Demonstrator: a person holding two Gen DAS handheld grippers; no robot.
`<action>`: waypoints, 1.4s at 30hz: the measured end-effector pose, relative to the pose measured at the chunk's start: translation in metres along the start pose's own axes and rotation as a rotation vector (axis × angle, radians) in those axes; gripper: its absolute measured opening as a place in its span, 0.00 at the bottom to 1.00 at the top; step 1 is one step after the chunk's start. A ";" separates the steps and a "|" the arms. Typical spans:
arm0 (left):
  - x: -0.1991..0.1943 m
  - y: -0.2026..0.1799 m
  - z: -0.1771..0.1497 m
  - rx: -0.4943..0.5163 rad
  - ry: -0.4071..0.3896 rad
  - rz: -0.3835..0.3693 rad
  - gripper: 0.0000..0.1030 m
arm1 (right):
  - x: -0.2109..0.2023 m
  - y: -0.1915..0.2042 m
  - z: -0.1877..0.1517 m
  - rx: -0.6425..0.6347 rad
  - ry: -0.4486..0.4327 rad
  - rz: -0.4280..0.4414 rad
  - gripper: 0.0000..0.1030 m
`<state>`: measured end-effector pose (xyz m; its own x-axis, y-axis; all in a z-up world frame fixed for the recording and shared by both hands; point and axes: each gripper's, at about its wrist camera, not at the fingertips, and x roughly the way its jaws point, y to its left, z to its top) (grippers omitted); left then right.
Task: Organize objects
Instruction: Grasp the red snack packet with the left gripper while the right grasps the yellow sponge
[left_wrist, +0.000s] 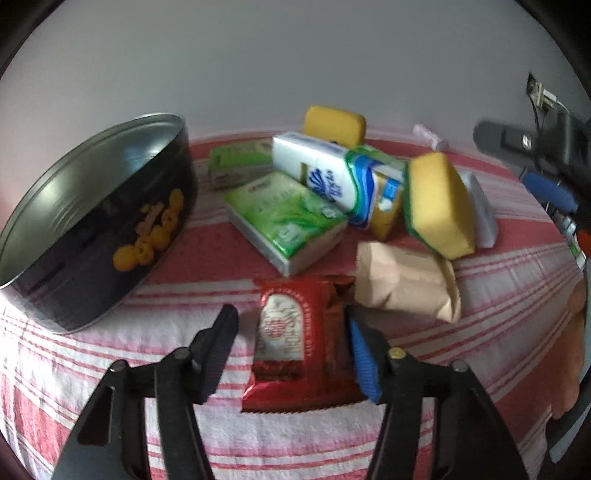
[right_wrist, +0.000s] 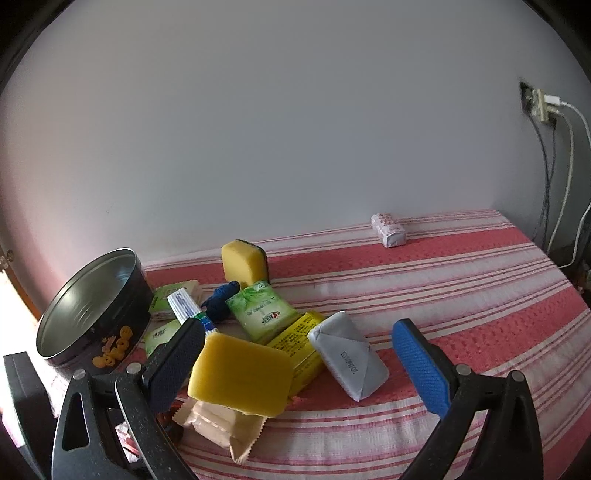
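A red snack packet (left_wrist: 291, 339) lies flat on the red-and-white striped cloth (left_wrist: 509, 280), between the fingers of my left gripper (left_wrist: 291, 314). The gripper is open, with a gap showing at the black left finger. Just behind the packet sits a beige wrapped packet (left_wrist: 402, 284). An open black round tin (left_wrist: 92, 229) with an orange print stands to the left. My right gripper (right_wrist: 299, 328) is spread wide and open above a yellow sponge (right_wrist: 240, 376), which rests on the beige packet (right_wrist: 221, 424) without the pads touching it.
The pile holds green tissue packs (left_wrist: 284, 218), a white-and-blue pack (left_wrist: 325, 173), a second sponge (right_wrist: 243, 260), a yellow box (right_wrist: 299, 343) and a silver packet (right_wrist: 347, 358). A small pink pack (right_wrist: 388, 229) lies by the wall. Socket and cables (right_wrist: 535, 103) hang at right.
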<state>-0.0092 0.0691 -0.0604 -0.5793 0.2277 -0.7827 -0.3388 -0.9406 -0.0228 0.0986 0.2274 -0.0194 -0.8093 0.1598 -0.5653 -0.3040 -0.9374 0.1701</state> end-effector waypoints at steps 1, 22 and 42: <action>-0.001 0.002 -0.001 -0.009 -0.006 -0.001 0.38 | 0.004 -0.002 0.000 0.002 0.018 0.013 0.99; -0.060 0.033 0.003 -0.068 -0.287 0.127 0.36 | 0.050 0.012 -0.028 0.058 0.223 0.220 0.70; -0.077 0.100 0.052 -0.115 -0.429 0.282 0.36 | -0.031 0.068 -0.021 -0.167 -0.266 0.069 0.71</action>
<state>-0.0373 -0.0292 0.0303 -0.8958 0.0218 -0.4439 -0.0567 -0.9963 0.0653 0.1134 0.1523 -0.0069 -0.9348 0.1493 -0.3221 -0.1754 -0.9830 0.0534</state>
